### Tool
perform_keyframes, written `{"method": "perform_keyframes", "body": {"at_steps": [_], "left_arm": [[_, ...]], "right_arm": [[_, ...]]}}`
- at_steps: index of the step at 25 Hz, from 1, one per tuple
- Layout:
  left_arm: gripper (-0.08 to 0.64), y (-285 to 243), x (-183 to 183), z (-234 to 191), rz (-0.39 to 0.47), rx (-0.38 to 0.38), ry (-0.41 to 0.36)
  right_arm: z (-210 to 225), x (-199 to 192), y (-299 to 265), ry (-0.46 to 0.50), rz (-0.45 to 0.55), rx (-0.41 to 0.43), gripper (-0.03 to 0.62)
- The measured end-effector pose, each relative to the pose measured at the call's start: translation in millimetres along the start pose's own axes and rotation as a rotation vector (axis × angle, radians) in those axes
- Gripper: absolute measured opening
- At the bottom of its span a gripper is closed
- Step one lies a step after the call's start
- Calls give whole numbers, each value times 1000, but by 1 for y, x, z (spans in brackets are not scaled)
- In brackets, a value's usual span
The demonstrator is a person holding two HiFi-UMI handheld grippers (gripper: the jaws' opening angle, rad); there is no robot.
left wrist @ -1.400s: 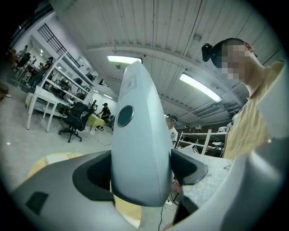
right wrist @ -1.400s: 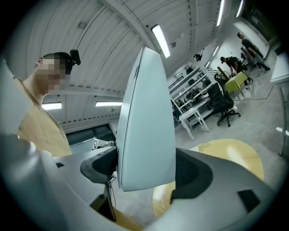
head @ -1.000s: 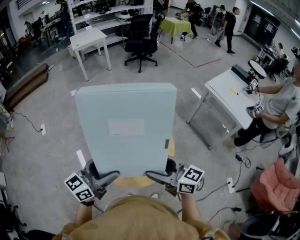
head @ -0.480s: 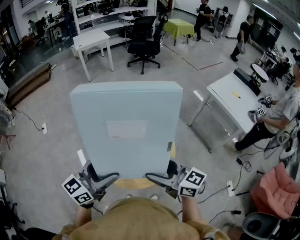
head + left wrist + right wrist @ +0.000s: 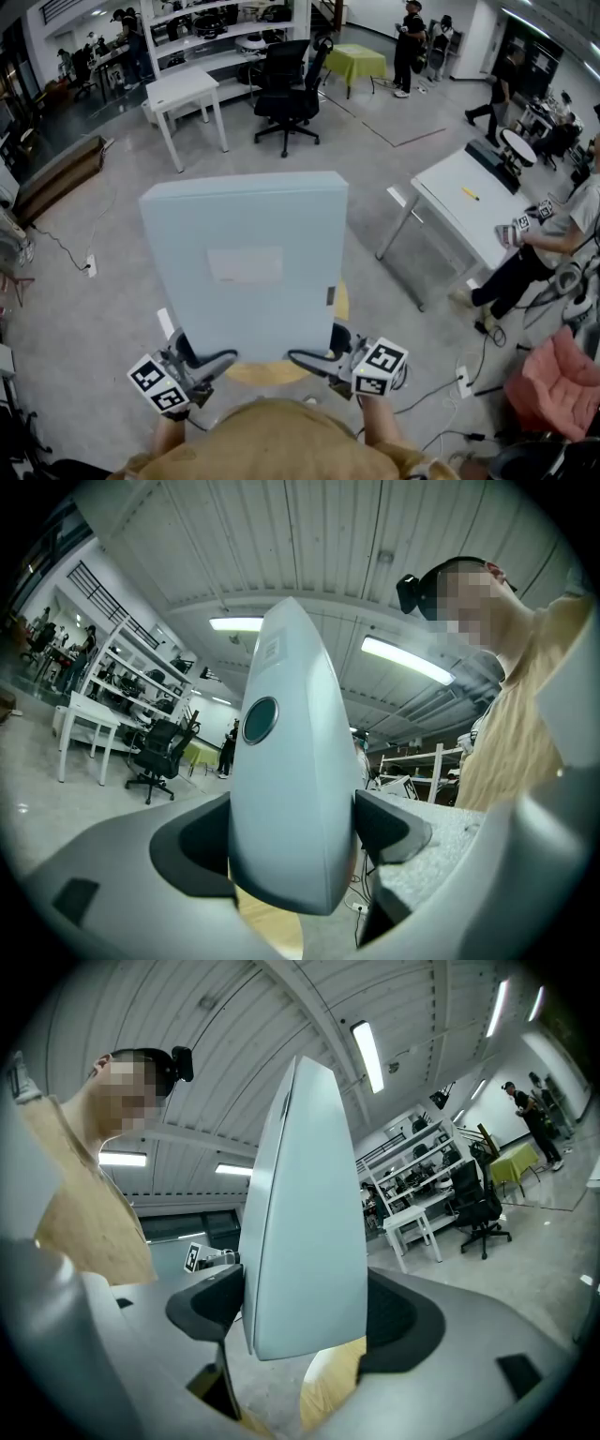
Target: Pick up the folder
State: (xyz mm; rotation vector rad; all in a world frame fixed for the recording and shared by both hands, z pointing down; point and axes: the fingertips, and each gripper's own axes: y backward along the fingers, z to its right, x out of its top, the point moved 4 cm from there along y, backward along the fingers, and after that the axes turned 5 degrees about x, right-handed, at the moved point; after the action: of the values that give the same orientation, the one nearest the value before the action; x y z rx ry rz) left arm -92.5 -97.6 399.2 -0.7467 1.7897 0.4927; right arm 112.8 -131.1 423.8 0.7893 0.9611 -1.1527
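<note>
- Little has shifted over the last second: the folder (image 5: 248, 262) stays upright in front of the person, at much the same place, while people (image 5: 412, 33) at the far end of the room have walked on.
- The pick-up looks done. The folder is carried in the air, and its lower edge hangs clear above the round wooden counter (image 5: 258, 373).
- Next, I judge, both grips need to stay level and even so the broad folder neither tips nor slides down.
- Left gripper (image 5: 202, 361): its fingers (image 5: 389, 827) stand wide apart, pinching the folder's lower left corner across its thickness.
- Right gripper (image 5: 314, 358): its fingers (image 5: 211, 1302) are likewise spread wide and clamped on the lower right corner.
</note>
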Motion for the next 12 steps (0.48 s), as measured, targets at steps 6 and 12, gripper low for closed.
{"method": "perform_keyframes", "body": {"at_steps": [6,12], "left_arm": [[387,-3,3,0,-6,-6,-5],[387,4,-1,11,-13,-1,6]], "right_arm": [[0,2,1,4,9,-7,353],[-10,-4,8,-5,44,-8,353]]}}
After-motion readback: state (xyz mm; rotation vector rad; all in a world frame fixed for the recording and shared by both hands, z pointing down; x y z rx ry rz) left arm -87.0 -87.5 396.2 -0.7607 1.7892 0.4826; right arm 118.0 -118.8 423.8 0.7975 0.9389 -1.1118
